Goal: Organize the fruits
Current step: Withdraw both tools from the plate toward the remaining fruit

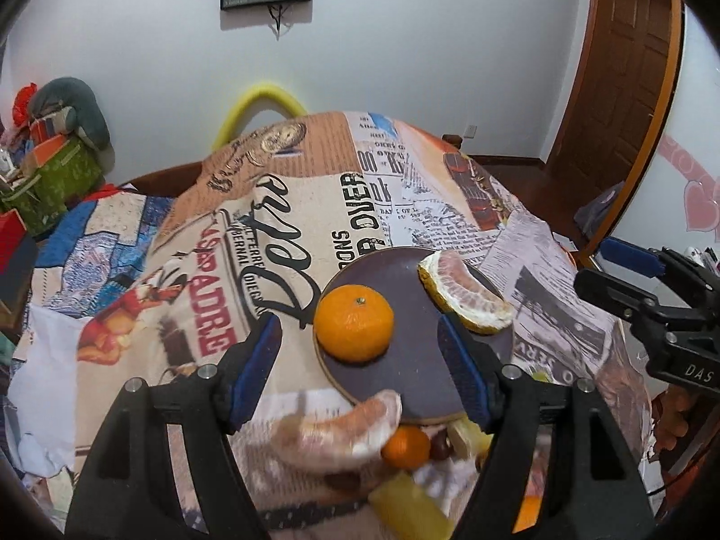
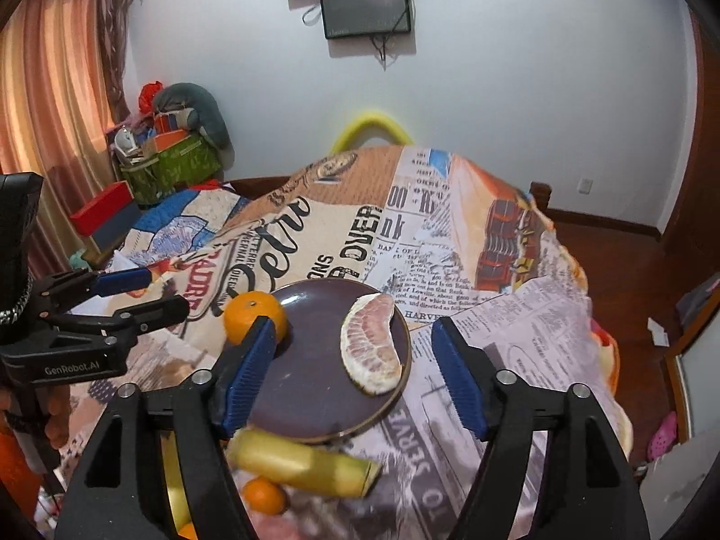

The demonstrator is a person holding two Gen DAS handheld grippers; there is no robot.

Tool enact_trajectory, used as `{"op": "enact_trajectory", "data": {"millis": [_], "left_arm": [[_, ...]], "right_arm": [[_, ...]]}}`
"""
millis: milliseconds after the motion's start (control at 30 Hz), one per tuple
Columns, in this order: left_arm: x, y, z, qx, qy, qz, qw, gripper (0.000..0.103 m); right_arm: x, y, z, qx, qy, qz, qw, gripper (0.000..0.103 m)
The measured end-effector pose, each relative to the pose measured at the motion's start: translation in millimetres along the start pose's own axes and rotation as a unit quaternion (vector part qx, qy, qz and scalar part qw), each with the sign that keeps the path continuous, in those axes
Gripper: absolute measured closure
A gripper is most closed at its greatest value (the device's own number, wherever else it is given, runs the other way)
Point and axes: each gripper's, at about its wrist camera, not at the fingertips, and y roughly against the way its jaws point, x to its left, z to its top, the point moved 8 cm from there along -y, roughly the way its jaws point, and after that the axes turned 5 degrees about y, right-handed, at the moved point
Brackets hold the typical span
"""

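A dark purple plate [image 1: 414, 360] [image 2: 310, 387] lies on the printed cloth. On it sit a whole tangerine [image 1: 353, 323] [image 2: 252, 315] at the left and a peeled pomelo wedge [image 1: 465, 294] [image 2: 371, 351] at the right. My left gripper [image 1: 360, 360] is open and empty, hovering over the plate's near half with the tangerine between its fingers' line. My right gripper [image 2: 353, 364] is open and empty above the plate; it also shows at the right of the left wrist view [image 1: 652, 297]. The left gripper shows at the left of the right wrist view [image 2: 112, 297].
Near the plate's front edge lie another pomelo segment [image 1: 346, 432], a small tangerine [image 1: 405, 445] [image 2: 263, 495], a yellow fruit piece [image 2: 301, 463] [image 1: 409, 508] and dark dates [image 1: 438, 445]. The cloth drops off at the right. Boxes [image 2: 166, 166] stand at the far left.
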Motion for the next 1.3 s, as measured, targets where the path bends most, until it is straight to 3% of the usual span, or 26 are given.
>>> {"op": "enact_trajectory", "data": {"millis": [200,467,900,1300], "left_arm": [[-2.1,43.0,-17.8,-0.023,-0.012,0.009,0.9996,0.02],[-9.8,72.9,-60.6,-0.008,-0.004,-0.005,1.0,0.019],[6.2,67.4,-141.3,0.06,0.023,0.002,0.9979,0.019],[18.1,59.0,-173.7,0.088,0.032,0.016,0.9955,0.019]], "right_arm": [[9.3,30.0,-13.3,-0.013,0.008,-0.008,1.0,0.025],[25.9,50.6,-51.0,0.003,0.006,-0.001,1.0,0.025],[47.3,47.0,-122.9,0.068,-0.028,0.022,0.997,0.025],[93.3,16.7,-147.6,0.114,-0.009,0.07,0.991,0.025]]}}
